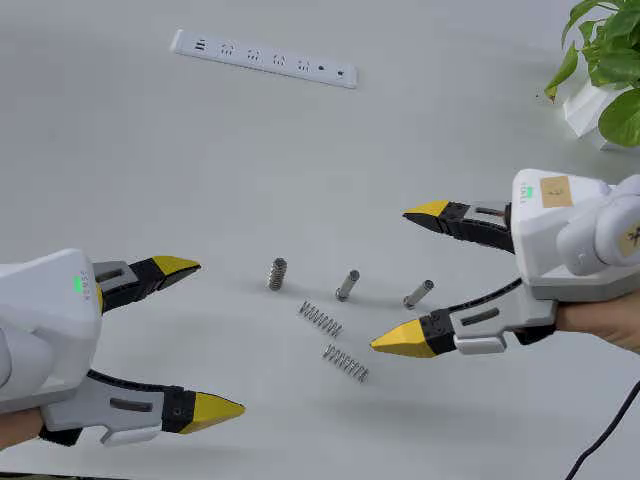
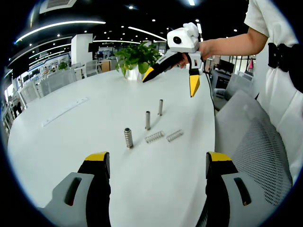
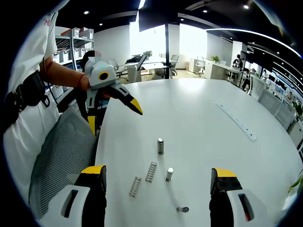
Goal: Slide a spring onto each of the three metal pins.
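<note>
Head view: left gripper, right gripper both spread wide, empty. Between them spring-clad pin, middle pin, end pin nearest right gripper. Upper spring, lower spring loose beside its lower tip. Bare table around, power strip well beyond

This is an open-plan office: a large white meeting table with a power strip and potted plant, a mesh office chair, rows of desks under long ceiling light strips.

left tool: body off left edge | plant: off right edge
</note>
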Demonstrator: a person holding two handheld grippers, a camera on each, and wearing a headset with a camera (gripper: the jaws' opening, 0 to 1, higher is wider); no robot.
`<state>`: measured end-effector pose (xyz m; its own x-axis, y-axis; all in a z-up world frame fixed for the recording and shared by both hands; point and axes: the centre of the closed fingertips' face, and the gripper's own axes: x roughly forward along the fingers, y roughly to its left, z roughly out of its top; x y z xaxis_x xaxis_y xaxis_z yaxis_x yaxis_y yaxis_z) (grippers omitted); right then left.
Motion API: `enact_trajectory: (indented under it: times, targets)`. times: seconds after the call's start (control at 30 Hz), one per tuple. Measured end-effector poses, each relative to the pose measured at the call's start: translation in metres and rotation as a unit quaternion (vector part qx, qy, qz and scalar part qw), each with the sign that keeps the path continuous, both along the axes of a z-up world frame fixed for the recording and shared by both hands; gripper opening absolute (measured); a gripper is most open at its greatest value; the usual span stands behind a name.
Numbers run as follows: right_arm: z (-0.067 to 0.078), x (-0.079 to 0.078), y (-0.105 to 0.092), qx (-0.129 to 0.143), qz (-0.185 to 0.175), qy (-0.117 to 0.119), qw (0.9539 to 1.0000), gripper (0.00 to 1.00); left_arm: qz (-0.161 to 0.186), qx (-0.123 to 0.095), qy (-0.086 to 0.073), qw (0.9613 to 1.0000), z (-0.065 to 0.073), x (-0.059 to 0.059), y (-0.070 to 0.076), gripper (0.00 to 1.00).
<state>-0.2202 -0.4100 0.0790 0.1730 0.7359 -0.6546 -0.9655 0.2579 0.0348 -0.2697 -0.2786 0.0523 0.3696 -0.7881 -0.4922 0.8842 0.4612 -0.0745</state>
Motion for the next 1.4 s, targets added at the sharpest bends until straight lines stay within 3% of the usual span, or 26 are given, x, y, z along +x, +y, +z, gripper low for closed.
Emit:
enact_trajectory:
  times: [0.37, 0.63, 1.07, 1.4]
  targets:
    - [0.001, -0.011, -0.04, 0.022, -0.047, -0.002, 0.9986, 0.97, -0.024, 0.016, 0.007, 0.9996, -0.004, -0.013, -0.015, 0.7]
    - [0.002, -0.018, -0.062, 0.03, -0.081, -0.003, 0.9963, 0.96, -0.048, 0.021, 0.013, 0.9986, -0.013, -0.017, -0.04, 0.57]
    - [0.0, -0.023, -0.083, 0.037, -0.11, -0.001, 0.9932, 0.95, -0.074, 0.027, 0.031, 0.9964, -0.038, -0.011, -0.083, 0.4]
    - [-0.002, -0.021, -0.091, 0.039, -0.124, 0.002, 0.9916, 0.93, -0.083, 0.038, 0.04, 0.995, -0.051, -0.007, -0.093, 0.36]
